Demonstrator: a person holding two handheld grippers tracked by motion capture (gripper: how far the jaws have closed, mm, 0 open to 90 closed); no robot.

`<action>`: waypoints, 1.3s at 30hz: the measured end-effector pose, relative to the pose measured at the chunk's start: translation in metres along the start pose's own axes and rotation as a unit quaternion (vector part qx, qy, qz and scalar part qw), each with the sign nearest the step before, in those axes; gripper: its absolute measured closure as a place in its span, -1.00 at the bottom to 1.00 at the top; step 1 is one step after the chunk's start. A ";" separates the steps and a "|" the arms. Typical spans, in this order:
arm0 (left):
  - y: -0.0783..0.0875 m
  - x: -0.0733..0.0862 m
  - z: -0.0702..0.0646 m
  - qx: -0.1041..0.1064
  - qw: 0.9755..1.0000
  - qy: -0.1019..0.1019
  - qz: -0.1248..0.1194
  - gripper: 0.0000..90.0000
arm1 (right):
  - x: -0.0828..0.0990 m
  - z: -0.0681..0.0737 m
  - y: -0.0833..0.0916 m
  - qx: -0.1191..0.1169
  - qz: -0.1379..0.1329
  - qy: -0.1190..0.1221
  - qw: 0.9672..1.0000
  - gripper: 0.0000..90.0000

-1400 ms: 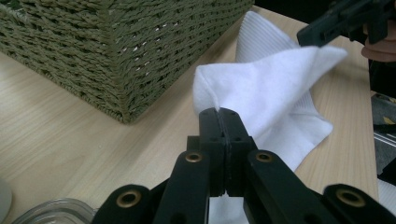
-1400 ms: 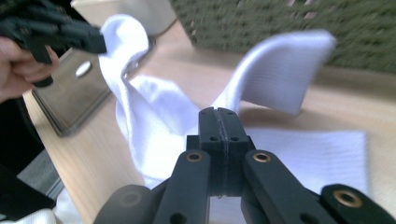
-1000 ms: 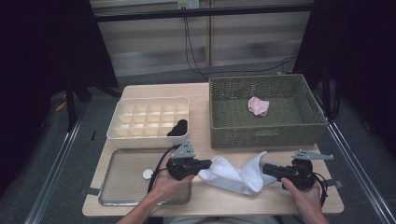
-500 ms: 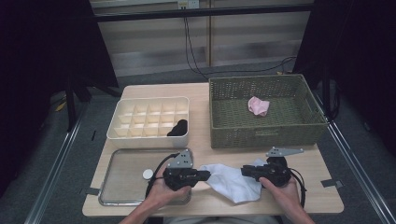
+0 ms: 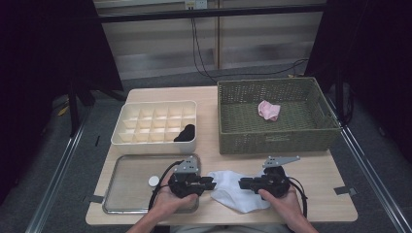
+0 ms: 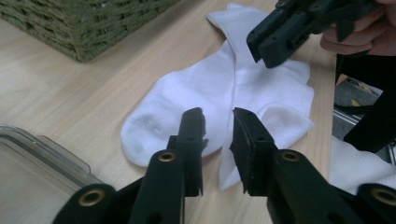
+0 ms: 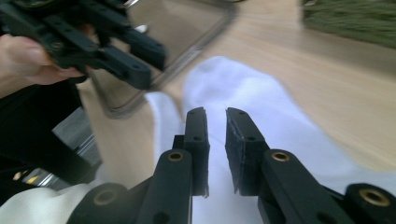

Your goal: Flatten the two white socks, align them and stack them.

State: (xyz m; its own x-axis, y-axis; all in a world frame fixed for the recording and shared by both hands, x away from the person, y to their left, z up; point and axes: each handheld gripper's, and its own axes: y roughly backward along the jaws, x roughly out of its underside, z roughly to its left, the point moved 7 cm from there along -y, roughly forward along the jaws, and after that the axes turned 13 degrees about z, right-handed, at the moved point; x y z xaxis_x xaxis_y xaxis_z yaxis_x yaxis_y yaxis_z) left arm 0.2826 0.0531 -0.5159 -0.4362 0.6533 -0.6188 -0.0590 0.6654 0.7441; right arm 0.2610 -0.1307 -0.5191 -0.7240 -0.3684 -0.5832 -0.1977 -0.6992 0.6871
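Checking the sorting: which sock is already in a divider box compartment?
The black sock, in the cream box's front-right cell; the pink one lies in the basket, the white one on the table.

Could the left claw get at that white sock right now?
Probably yes. The left claw sits right at the white sock with its jaws a little apart and nothing between them and the fabric. The right claw hovers over the sock's far part, but leaves the near edge free.

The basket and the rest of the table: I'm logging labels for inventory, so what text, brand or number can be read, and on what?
Nothing can be read.
Basket: a pale strip on its front wall, too small and blurred to read.
Sock, tray, divided box: no lettering seen.
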 end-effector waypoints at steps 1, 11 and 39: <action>0.000 0.001 0.000 0.001 1.000 0.002 0.000 0.53 | 0.000 0.004 -0.003 -0.005 0.003 0.005 1.000 0.77; 0.006 0.007 0.008 -0.017 0.999 0.031 -0.003 0.32 | 0.013 0.024 -0.025 -0.035 0.044 0.025 0.998 0.77; -0.020 0.030 -0.019 -0.025 0.996 -0.021 0.079 0.32 | 0.029 -0.089 0.063 0.127 -0.025 -0.073 0.989 0.55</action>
State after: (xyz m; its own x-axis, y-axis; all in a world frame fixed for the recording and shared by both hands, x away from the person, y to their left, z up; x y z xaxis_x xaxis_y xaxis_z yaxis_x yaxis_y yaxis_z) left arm 0.2535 0.0520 -0.5443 -0.4050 0.7639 -0.5024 -0.0384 0.5348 0.8441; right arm 0.2862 -0.2396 -0.5315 -0.7934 -0.2312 -0.5630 -0.3824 -0.5303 0.7567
